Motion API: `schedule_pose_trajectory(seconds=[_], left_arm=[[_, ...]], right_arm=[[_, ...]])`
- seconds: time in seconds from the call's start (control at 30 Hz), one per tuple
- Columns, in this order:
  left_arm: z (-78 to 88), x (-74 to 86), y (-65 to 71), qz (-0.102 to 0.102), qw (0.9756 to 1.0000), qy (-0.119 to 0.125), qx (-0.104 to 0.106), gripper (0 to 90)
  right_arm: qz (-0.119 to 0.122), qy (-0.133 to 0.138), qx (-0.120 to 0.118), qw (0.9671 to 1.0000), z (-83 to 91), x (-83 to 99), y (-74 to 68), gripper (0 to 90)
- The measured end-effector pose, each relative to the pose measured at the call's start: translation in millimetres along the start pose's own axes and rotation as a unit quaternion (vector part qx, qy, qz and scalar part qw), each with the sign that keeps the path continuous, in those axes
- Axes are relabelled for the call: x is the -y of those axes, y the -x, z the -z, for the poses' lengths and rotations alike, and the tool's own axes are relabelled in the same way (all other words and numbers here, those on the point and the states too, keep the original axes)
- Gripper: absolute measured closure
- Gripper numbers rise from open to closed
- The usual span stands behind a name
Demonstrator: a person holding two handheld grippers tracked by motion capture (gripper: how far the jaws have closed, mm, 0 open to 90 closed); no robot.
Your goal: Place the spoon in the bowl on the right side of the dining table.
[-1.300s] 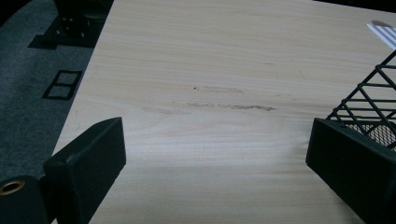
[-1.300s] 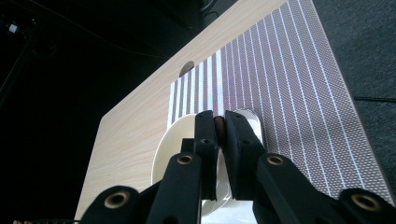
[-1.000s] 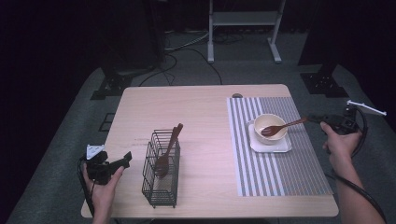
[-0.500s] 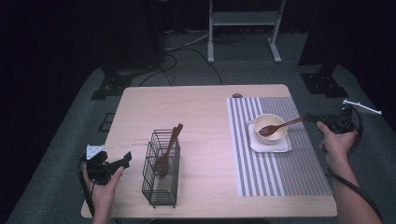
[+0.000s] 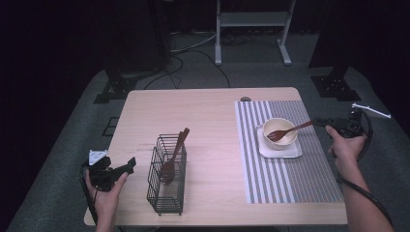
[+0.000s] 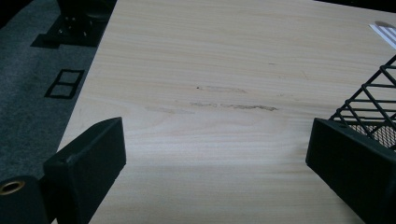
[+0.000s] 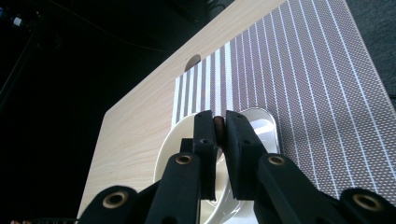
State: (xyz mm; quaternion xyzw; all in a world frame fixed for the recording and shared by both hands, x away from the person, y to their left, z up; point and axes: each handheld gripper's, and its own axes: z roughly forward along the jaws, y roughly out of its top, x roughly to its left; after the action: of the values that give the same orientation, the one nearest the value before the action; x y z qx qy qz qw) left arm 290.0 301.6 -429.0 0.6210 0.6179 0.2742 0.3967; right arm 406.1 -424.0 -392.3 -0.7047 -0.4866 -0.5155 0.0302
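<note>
Right claw (image 7: pixel 218 125) around spoon handle (image 7: pixel 218 128) (over bowl (image 5: pixel 279 131))

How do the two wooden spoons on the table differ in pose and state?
The spoon in the bowl lies nearly level, its head in the cream bowl on the striped mat; the spoon in the wire basket stands steeply, head down. The right gripper is shut on the bowl spoon's handle, while no gripper holds the basket spoon: the left gripper stands open beside the basket. Both are dark brown wood.
</note>
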Motion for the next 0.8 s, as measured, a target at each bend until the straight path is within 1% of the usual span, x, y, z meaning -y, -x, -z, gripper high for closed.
schedule_pose_trajectory(seconds=[0.3,0.33,0.5,0.73,0.8], left_arm=[[-0.4,0.3,1.1,-0.003,1.0,-0.001,-0.001,3.9],[-0.6,0.4,1.2,-0.002,1.0,0.0,-0.001,3.9],[-1.0,0.4,1.5,-0.005,1.0,-0.001,-0.001,3.9],[-0.2,0.5,0.9,-0.006,1.0,-0.001,-0.001,3.8],[-0.2,0.3,1.5,-0.007,1.0,-0.001,-0.001,3.9]], right_arm=[[-0.007,-0.002,-0.014,0.9999,-4.4,2.3,6.8,80.0],[-0.005,-0.003,-0.015,0.9999,-5.1,3.4,8.2,78.3],[-0.01,-0.01,-0.023,0.9996,-7.9,6.1,12.0,73.8],[-0.014,-0.008,-0.032,0.9993,-6.3,10.7,16.4,62.3],[-0.013,-0.008,-0.035,0.9993,-5.3,12.3,17.7,60.5]])
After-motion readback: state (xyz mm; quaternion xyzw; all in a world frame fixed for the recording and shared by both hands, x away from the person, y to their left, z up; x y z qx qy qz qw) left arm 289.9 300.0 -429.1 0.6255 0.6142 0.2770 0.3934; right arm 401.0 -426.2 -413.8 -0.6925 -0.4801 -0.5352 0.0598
